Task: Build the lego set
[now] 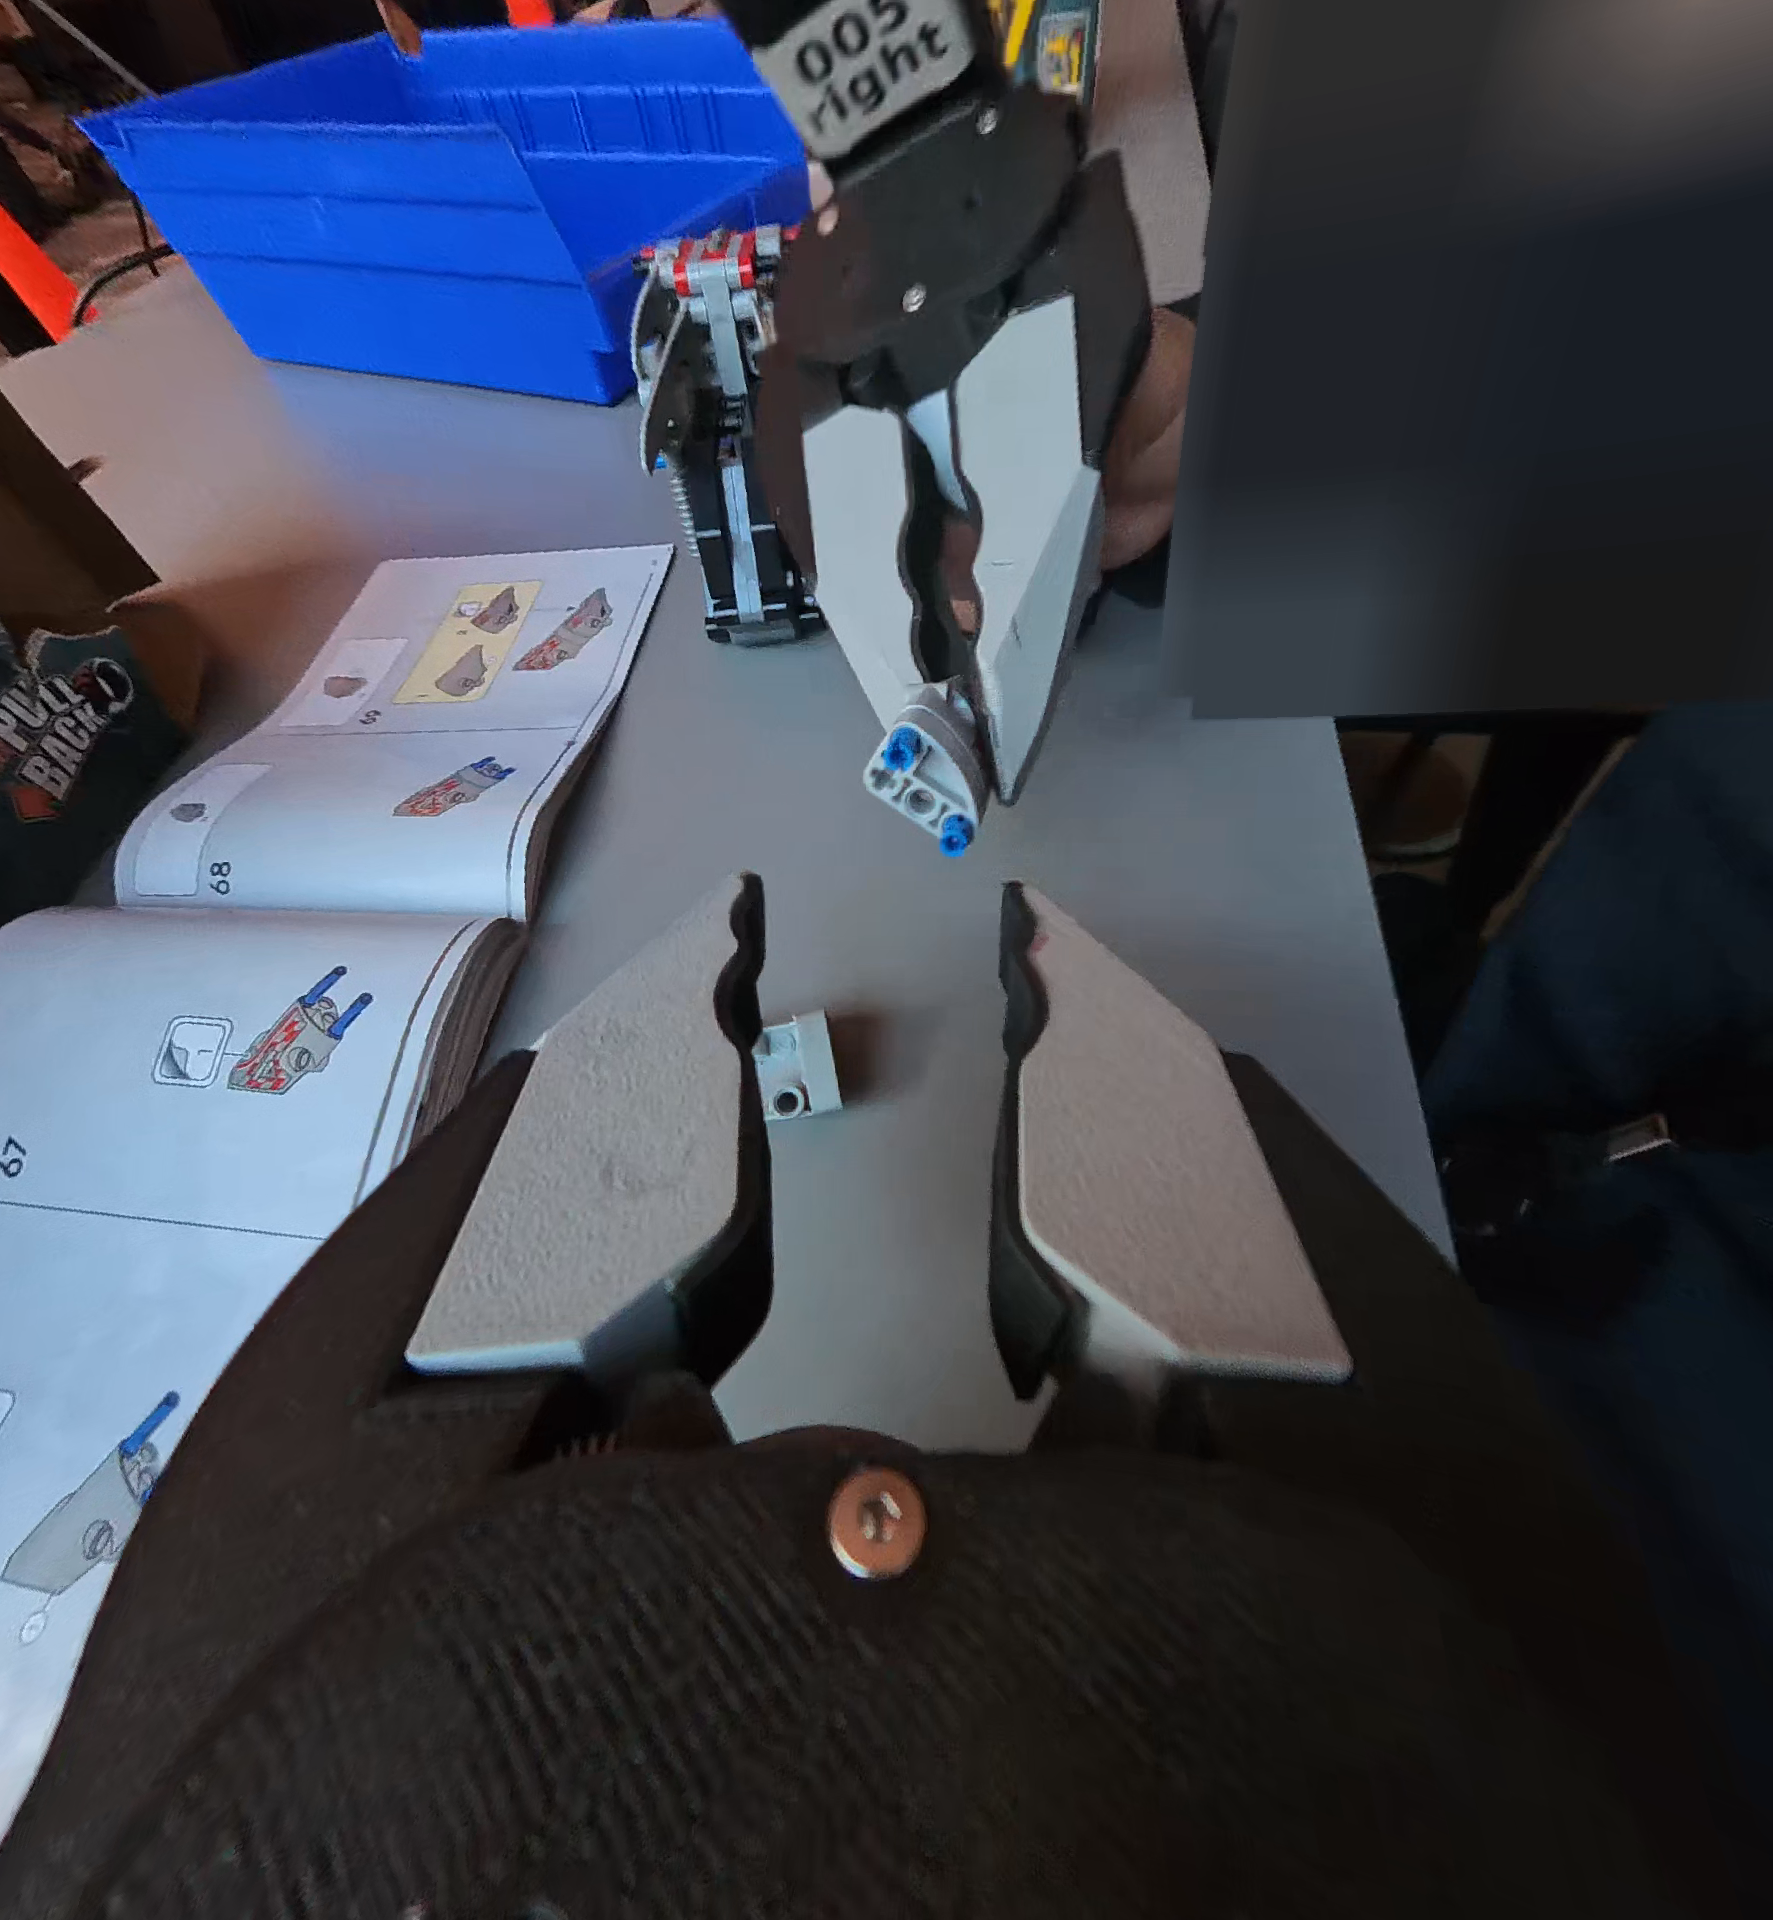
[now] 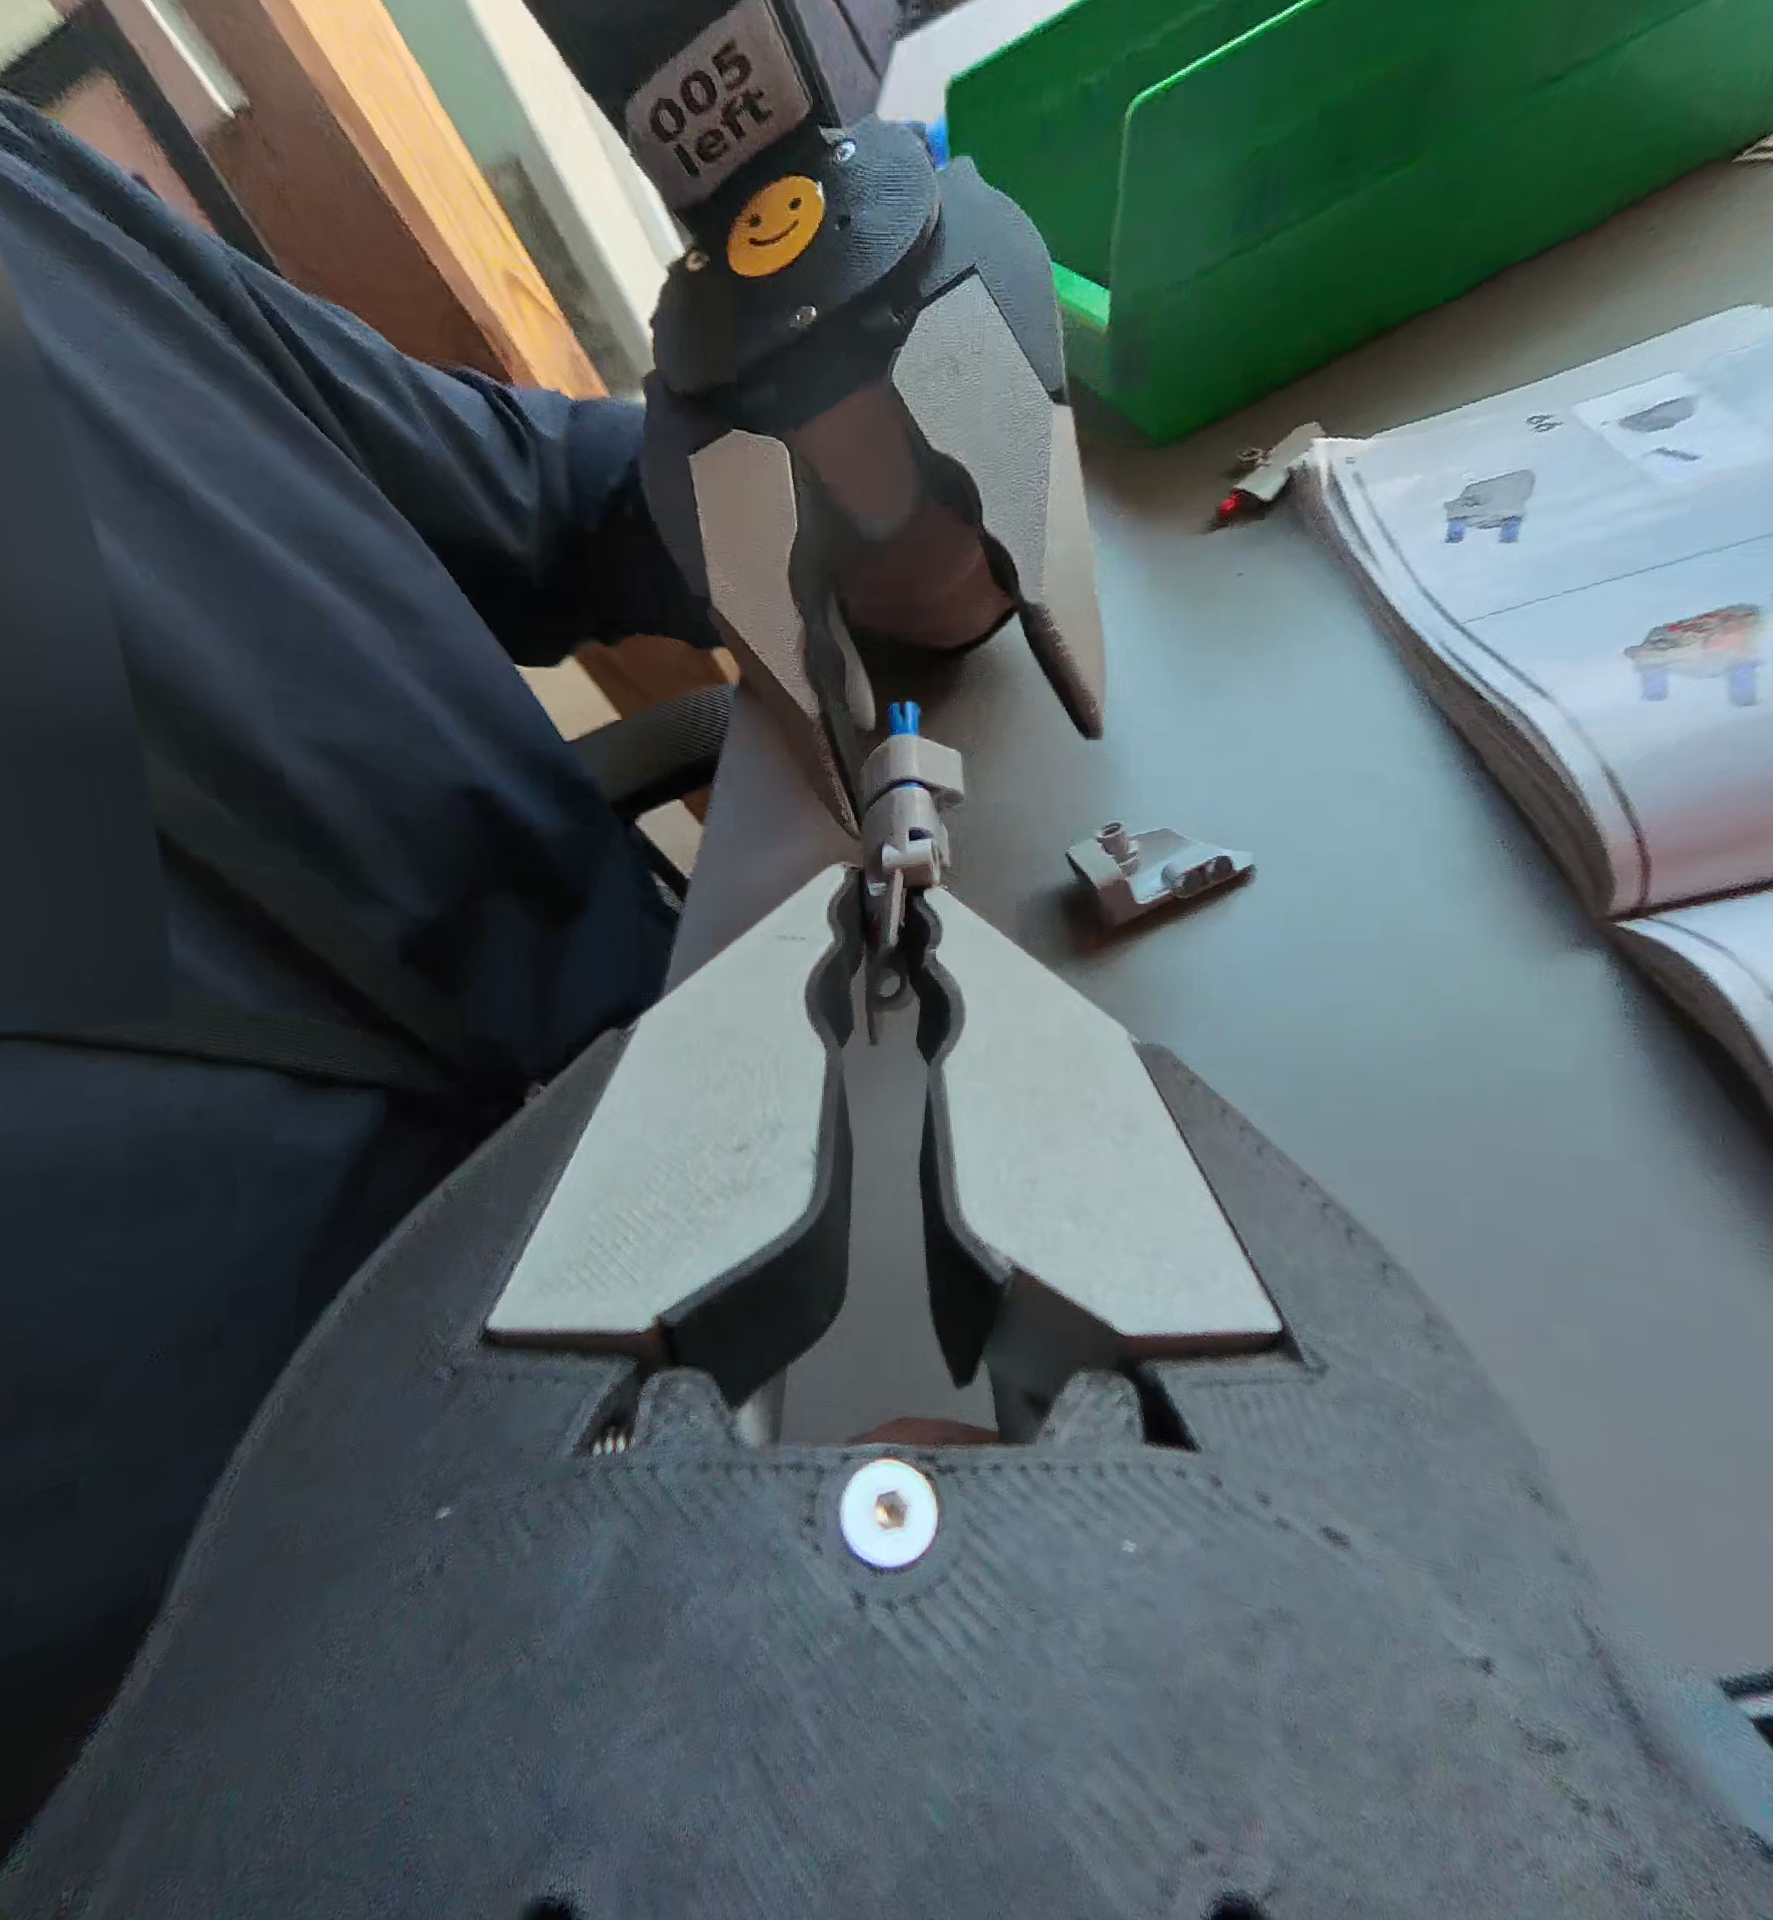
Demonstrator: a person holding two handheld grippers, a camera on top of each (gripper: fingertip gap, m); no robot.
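My right hand-held gripper (image 2: 887, 935) pinches a grey lego piece with blue pins (image 1: 926, 771).
My left hand-held gripper (image 1: 877, 914) gapes empty above the desk (image 1: 1173, 935), near its edge.

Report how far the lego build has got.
Done: a tall red, grey and black model stands by the blue bin. In hand: the right gripper is shut on a small grey piece with blue pins; the left gripper is open. Left: a loose grey piece lies unattached on the table.

Left tool (image 1: 877, 904) hangs with fingers spread; right tool (image 2: 887, 914) is clamped, tips facing.
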